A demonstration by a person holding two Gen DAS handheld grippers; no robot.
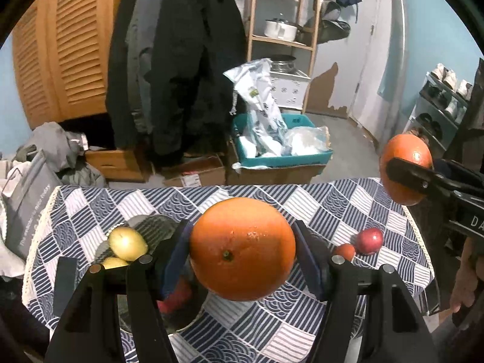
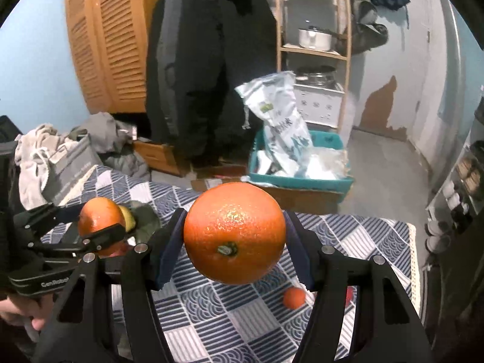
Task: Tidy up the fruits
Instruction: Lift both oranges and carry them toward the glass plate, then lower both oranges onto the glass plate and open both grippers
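Blue-and-white patterned cloth covers the tabletop. Left hand-held gripper pinches a round, dimpled orange between dark flat pads; the right hand-held gripper pinches another glossy orange. Behind, smooth yellow fruits lie in a dark bowl; a red apple rests beside a small tangerine.

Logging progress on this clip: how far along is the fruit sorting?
Done: yellow fruits and a red one already lie in the bowl. In hand: each hand-held gripper, left and right, clamps an orange above the table. Left: a small orange fruit and a red fruit on the cloth.
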